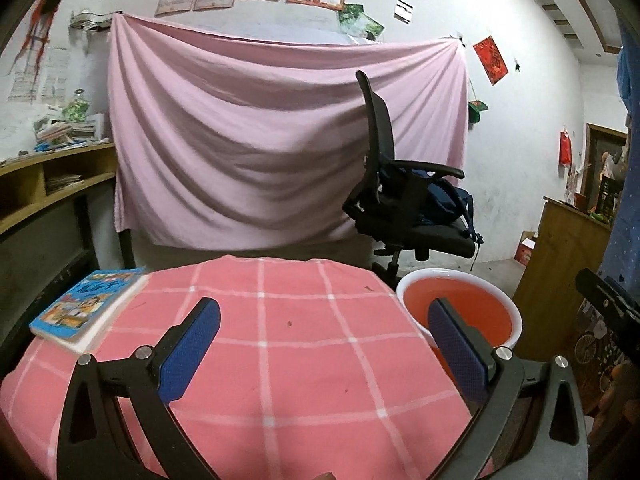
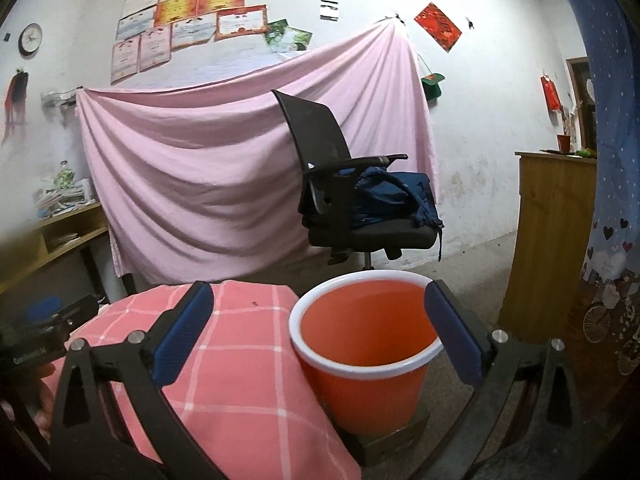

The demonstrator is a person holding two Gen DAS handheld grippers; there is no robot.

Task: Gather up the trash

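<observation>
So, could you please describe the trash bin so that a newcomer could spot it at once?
Find the table with the pink checked cloth. Just off its right edge, lower down, stands the orange bucket on a dark block. Its white rim and open, round mouth set it apart from the black office chair behind.

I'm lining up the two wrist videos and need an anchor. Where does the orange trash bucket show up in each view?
Left wrist: the orange bucket sits lower right, off the table's right edge, partly behind the right fingertip.
Right wrist: the orange bucket is centre-low and large, right of the pink checked tablecloth, between the open fingers.
Shared landmark: the black office chair stands behind the bucket in both.
</observation>
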